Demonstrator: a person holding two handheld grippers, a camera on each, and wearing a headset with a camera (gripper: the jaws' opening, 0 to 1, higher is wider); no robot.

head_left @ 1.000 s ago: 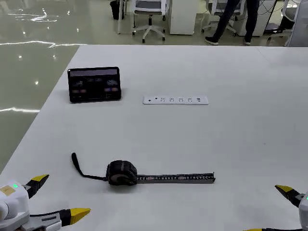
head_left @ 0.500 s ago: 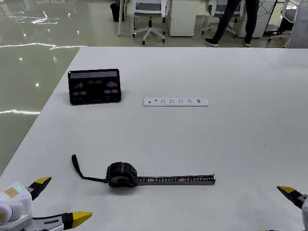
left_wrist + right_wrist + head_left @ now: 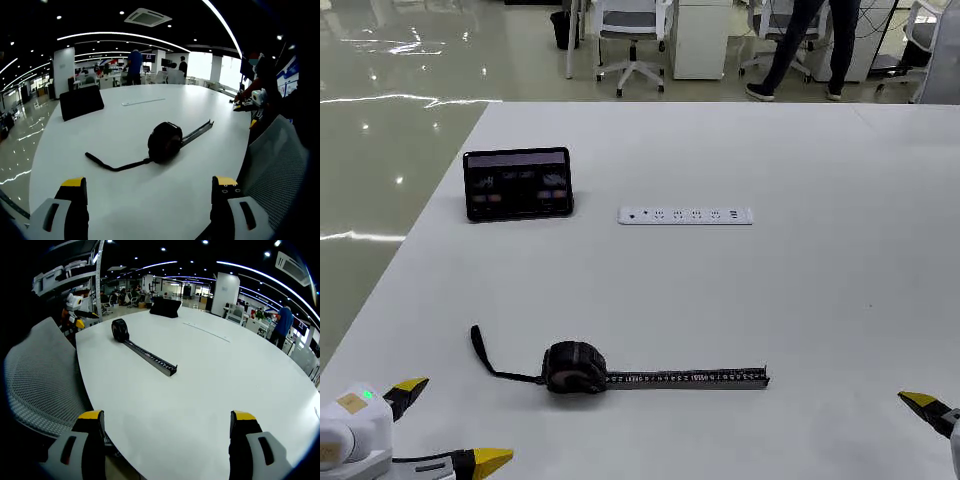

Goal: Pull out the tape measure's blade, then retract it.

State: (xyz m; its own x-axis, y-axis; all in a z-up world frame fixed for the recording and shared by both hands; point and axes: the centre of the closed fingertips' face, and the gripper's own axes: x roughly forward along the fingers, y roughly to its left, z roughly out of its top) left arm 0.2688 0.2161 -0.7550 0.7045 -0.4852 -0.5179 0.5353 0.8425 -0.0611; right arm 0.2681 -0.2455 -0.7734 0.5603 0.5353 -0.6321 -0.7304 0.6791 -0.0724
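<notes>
A black tape measure (image 3: pixel 574 368) lies on the white table (image 3: pixel 720 290), its blade (image 3: pixel 686 378) drawn out to the right and its wrist strap (image 3: pixel 485 352) trailing left. The left gripper view has the case (image 3: pixel 165 141) ahead with the blade (image 3: pixel 197 132) running off to the right. My left gripper (image 3: pixel 445 425) (image 3: pixel 150 186) hangs open at the near left edge, well short of the case. My right gripper (image 3: pixel 167 419) stands open at the near right, its yellow fingertip (image 3: pixel 920 402) showing, apart from the blade tip (image 3: pixel 170 368).
A dark tablet (image 3: pixel 517 184) stands propped at the back left, and a white power strip (image 3: pixel 685 215) lies mid-table. Office chairs (image 3: pixel 631 35) and a standing person (image 3: pixel 810 45) are beyond the far edge. A mesh chair back (image 3: pixel 35 380) sits close to the near edge.
Both grippers have sunk slightly lower toward the near edge of the view. The tape measure and its blade lie as before.
</notes>
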